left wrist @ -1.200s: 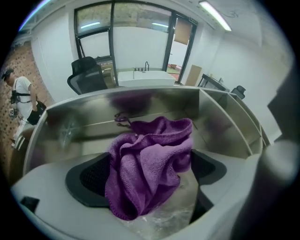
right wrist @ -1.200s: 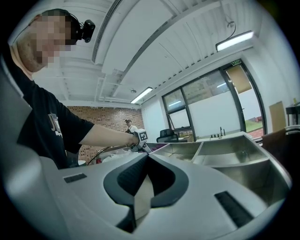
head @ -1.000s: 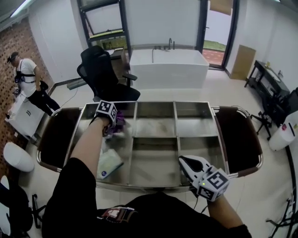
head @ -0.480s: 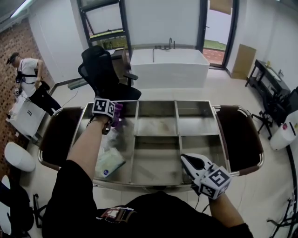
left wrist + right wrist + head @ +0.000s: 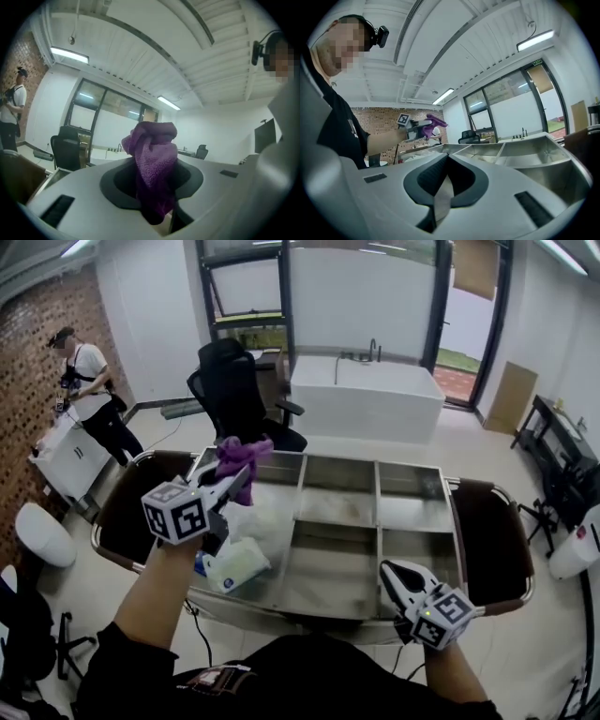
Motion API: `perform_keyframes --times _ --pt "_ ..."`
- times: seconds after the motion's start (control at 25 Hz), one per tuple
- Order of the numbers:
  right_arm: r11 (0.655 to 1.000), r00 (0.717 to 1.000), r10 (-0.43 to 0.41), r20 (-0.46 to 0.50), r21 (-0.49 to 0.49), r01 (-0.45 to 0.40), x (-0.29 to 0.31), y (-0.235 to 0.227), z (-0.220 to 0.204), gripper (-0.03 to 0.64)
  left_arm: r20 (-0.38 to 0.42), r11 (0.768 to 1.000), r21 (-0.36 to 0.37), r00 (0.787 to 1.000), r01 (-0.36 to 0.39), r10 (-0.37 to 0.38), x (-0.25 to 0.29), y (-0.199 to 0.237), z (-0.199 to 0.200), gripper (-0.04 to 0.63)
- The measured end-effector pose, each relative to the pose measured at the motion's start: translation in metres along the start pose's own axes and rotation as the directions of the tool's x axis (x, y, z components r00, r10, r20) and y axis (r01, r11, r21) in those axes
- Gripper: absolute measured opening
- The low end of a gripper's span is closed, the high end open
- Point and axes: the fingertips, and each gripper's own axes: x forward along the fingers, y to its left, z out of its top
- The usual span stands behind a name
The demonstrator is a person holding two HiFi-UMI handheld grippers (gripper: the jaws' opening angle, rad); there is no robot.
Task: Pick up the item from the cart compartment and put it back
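Observation:
A crumpled purple cloth (image 5: 242,454) hangs in the air above the cart's left compartments, and my left gripper (image 5: 238,480) is shut on it. The left gripper view shows the cloth (image 5: 153,157) bunched between the jaws and sticking up past them, with the left gripper (image 5: 155,206) pointing upward at the room. The steel cart (image 5: 375,521) has several compartments. My right gripper (image 5: 397,576) hovers at the cart's near right edge. Its jaws meet with nothing between them in the right gripper view (image 5: 442,183), which also shows the purple cloth (image 5: 436,121) held high at the left.
A white packet (image 5: 234,563) lies in the near-left compartment under my left arm. A black office chair (image 5: 234,395) and a white tub (image 5: 366,404) stand beyond the cart. A person (image 5: 89,404) stands at the far left by a white box.
My left gripper has closed on the purple cloth in the far-left compartment and lifted it up and toward me. The right gripper has barely moved.

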Motion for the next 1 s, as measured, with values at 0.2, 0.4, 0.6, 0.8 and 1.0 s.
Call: perform_keyframes --times 0.2,0.4,0.6,0.8,1.0 --pt "1.000 0.999 0.010 0.043 0.015 -0.010 -0.005 -0.005 0.004 0.000 0.086 0.999 -0.039 0.996 -0.033 0.036 -0.073 -0.044 -0.053 0.112" --pt "0.999 0.999 -0.011 0.039 -0.031 0.012 -0.021 -0.001 0.007 0.000 0.134 1.000 -0.016 0.991 -0.016 0.019 -0.105 -0.086 -0.083 0.101" --pt "0.999 0.999 -0.016 0.044 -0.047 0.018 -0.031 0.004 0.013 0.000 0.144 0.999 -0.034 0.990 0.013 -0.008 -0.115 -0.096 -0.088 0.083" --pt "0.998 0.998 -0.024 0.057 -0.056 0.028 -0.033 0.009 0.018 0.000 0.153 0.996 -0.076 0.987 0.054 -0.041 -0.118 -0.096 -0.081 0.085" --pt "0.997 0.998 -0.029 0.060 -0.068 0.033 -0.037 0.013 0.021 0.000 0.135 0.995 -0.075 0.990 0.059 -0.048 -0.119 -0.101 -0.080 0.086"
